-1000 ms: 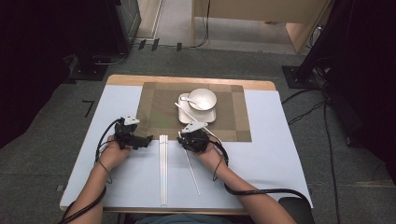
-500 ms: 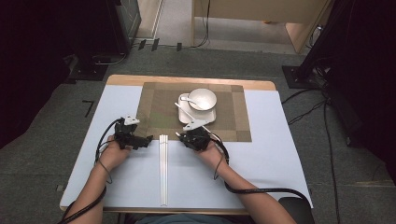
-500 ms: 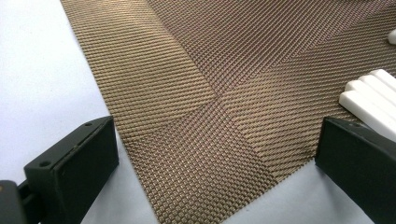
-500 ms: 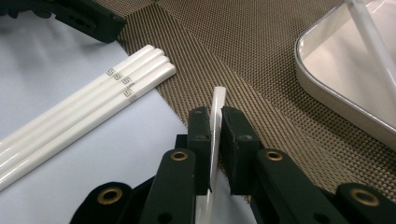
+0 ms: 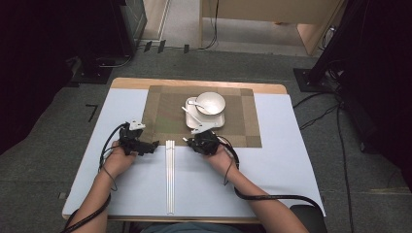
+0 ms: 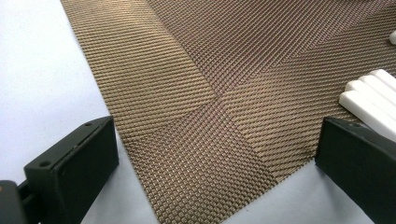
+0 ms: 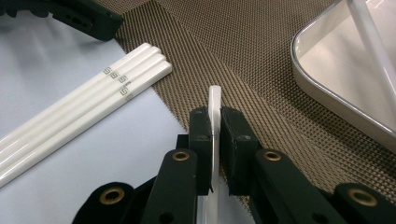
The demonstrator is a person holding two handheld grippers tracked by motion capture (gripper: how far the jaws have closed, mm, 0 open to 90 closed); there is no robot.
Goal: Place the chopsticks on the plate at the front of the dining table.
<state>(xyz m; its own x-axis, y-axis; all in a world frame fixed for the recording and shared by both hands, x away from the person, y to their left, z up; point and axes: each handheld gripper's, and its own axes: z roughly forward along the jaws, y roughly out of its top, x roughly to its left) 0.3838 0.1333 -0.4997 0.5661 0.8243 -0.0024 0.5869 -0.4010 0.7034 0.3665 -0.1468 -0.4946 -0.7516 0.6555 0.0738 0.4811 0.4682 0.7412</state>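
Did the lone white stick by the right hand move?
Yes. The lone stick left its slanted spot right of the bundle; right tongs clamp it.

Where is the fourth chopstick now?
Clamped in the right gripper, its tip over the mat's near edge, right of the three chopsticks lying together.

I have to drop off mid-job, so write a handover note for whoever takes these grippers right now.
Right gripper: shut on one white chopstick, at the placemat edge.
Left gripper: open, holding nothing, over the placemat's corner.
Other chopsticks: side by side on the table, between the grippers.
Bowl and spoon: on the tray.
Done: one chopstick gripped.
Left: probably placing it, then the rest.
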